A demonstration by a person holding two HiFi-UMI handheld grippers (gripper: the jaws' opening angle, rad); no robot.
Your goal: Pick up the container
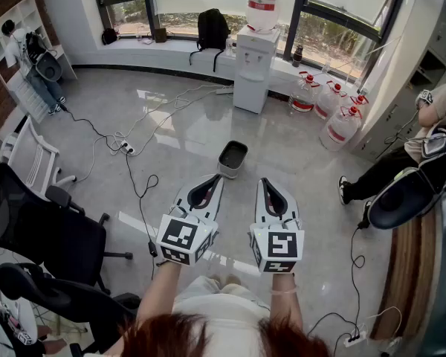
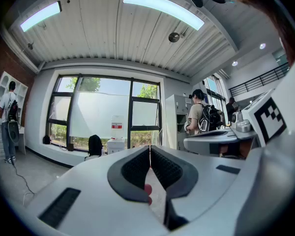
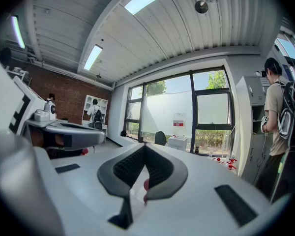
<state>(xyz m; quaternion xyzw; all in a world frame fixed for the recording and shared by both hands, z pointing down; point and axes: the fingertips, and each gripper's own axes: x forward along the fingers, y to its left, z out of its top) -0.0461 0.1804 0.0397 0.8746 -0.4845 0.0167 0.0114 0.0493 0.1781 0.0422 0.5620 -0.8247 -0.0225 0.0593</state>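
Note:
A small dark grey square container stands on the pale tiled floor in the head view, just ahead of both grippers. My left gripper points toward it from the near left, its jaws shut with nothing between them. To its right, my right gripper is held parallel, also shut and empty. Both tips hang short of the container and apart from it. The left gripper view shows that gripper's own black pads pressed together, looking at the windows; the container is out of that view. In the right gripper view the pads likewise meet.
A white water dispenser stands beyond the container, with several water jugs to its right. Cables trail across the floor at left. Black office chairs and a white chair crowd the left; a seated person is at right.

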